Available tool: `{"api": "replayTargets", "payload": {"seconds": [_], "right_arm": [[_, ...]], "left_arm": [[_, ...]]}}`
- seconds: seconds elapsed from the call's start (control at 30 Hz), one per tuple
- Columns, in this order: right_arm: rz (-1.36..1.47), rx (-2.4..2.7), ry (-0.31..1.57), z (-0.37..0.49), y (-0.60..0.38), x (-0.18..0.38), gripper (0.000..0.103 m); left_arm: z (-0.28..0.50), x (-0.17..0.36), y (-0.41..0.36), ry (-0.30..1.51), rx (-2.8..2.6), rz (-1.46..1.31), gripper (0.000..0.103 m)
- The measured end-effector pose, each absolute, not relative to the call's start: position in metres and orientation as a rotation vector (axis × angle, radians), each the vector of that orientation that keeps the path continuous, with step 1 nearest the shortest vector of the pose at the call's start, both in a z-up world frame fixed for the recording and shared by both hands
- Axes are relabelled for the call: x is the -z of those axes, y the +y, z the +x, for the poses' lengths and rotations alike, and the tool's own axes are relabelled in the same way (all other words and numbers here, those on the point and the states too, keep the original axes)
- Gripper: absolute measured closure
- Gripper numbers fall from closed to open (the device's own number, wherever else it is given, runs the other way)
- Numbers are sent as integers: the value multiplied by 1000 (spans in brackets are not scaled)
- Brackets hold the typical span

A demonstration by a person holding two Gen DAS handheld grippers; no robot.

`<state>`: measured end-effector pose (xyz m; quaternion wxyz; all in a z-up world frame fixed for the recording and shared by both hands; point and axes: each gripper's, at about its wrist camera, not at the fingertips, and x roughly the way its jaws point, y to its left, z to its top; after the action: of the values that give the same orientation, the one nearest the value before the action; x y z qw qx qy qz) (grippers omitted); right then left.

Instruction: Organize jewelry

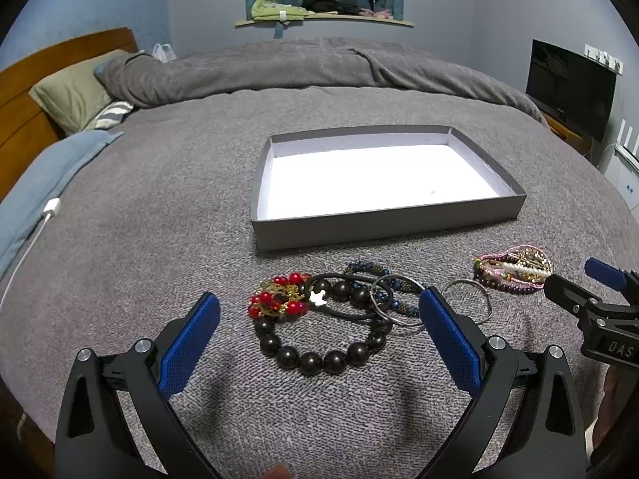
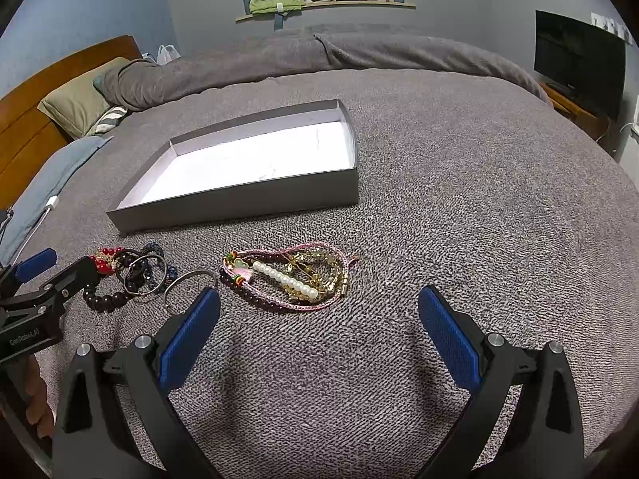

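A grey box (image 1: pixel 383 225) with a white inside lies open on the bed; it is also in the right wrist view (image 2: pixel 239 207). Just ahead of my open left gripper (image 1: pixel 319 311) lies a pile: a dark bead bracelet (image 1: pixel 319 357), a red bead piece (image 1: pixel 279 299), black hair ties and metal rings (image 1: pixel 393 299). A second pile with a pearl strand (image 2: pixel 285 277), pink cords and gold chain lies a little ahead of my open right gripper (image 2: pixel 319 307), left of its middle. Both grippers hold nothing.
The grey blanket (image 2: pixel 459 199) covers the bed. Pillows (image 1: pixel 76 92) and a wooden headboard (image 1: pixel 24 92) stand at the left, with a white charging cable (image 1: pixel 36 231). A dark screen (image 1: pixel 569 88) stands at the right. A shelf with clothes (image 1: pixel 319 12) is on the far wall.
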<state>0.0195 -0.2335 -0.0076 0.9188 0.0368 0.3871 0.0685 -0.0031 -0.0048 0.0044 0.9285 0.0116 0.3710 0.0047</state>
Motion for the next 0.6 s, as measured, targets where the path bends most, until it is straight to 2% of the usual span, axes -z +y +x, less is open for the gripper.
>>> {"api": "replayTargets", "payload": {"seconds": [0.6], "right_arm": [[76,-140,798,20,-235,11,5]], "left_arm": [[-3,-4,-4,762,-10,25,4]]}}
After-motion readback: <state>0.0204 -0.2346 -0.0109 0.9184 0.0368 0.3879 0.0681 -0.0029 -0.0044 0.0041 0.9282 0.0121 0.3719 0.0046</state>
